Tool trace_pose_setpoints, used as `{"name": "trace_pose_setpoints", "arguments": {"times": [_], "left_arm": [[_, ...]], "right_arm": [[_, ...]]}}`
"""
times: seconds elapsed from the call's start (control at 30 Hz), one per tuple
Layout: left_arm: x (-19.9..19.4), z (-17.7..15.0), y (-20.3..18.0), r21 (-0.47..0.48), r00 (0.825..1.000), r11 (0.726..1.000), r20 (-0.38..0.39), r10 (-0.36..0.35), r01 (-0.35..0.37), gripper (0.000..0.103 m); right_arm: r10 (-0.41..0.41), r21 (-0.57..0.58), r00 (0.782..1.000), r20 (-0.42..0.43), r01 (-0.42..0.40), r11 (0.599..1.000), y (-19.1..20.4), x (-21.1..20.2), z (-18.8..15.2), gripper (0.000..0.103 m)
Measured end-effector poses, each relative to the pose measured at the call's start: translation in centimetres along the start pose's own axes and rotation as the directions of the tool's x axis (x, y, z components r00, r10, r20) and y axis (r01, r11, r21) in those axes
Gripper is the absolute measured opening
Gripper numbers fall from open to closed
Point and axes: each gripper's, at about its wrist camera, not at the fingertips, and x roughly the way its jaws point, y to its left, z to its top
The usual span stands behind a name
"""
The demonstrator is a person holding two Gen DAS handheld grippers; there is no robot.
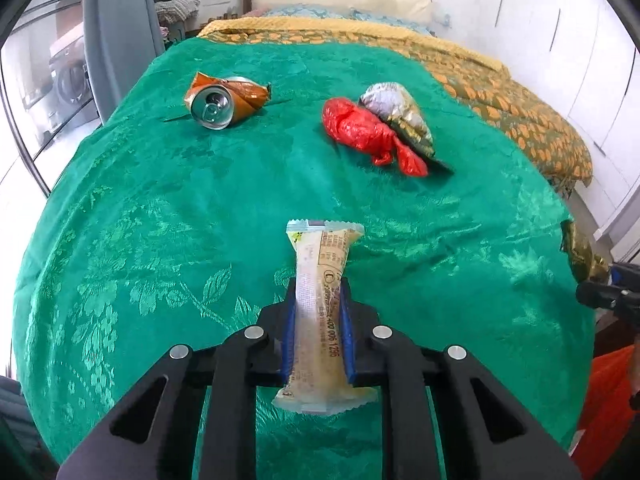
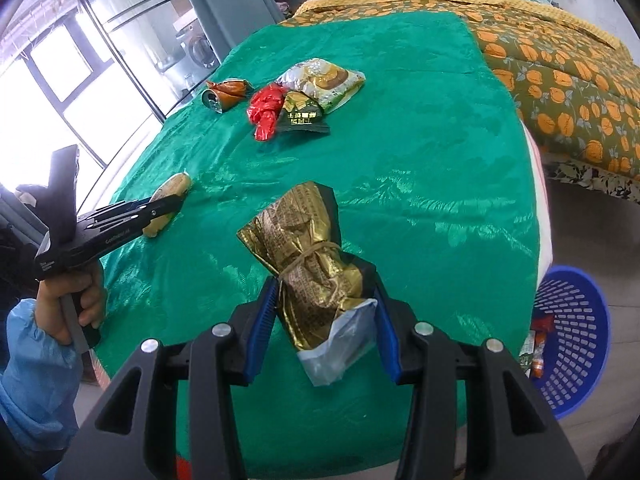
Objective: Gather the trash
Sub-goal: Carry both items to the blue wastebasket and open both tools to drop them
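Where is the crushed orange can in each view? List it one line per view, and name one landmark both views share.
Left wrist: the crushed orange can lies upper left on the green cloth.
Right wrist: it lies upper left of centre, small, far on the cloth.
Shared landmark: the red plastic bag, to the can's right.

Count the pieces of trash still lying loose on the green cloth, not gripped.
3: a crushed can far left, a red plastic bag, and a snack packet touching it. The bag may hide more.

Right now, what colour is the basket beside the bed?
Blue, with a perforated wall; the basket shows best in the right wrist view.
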Motion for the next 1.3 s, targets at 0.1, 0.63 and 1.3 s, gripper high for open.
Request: {"name": "trace_pose_setpoints", "arguments": {"times": [0.1, 0.63, 1.3], "left_arm": [[-1.5, -0.2, -0.6, -0.012, 0.999, 0.999, 0.028, -0.029, 0.03, 0.016], [-4.0, 0.5, -11.5, 0.072, 0.97, 0.967, 0.01, -0.244, 0.243, 0.016], [-1.6, 1.7, -34.6, 0.284, 0.878, 0.831, -0.142, -0.456, 0.478, 0.017]], "right_arm": [[0.016, 0.015, 1.0, 0.014, -0.016, 1.0, -0.2, -0.4, -0.3, 0.044], [0.032, 0.102, 0.995, 0.092, -0.042, 0.994, -3.5, -4.1, -0.6, 0.044], [-0.307, 0.386, 0.947, 0.097, 0.249, 0.888, -23.6, -13.5, -4.7, 0.044]]}}
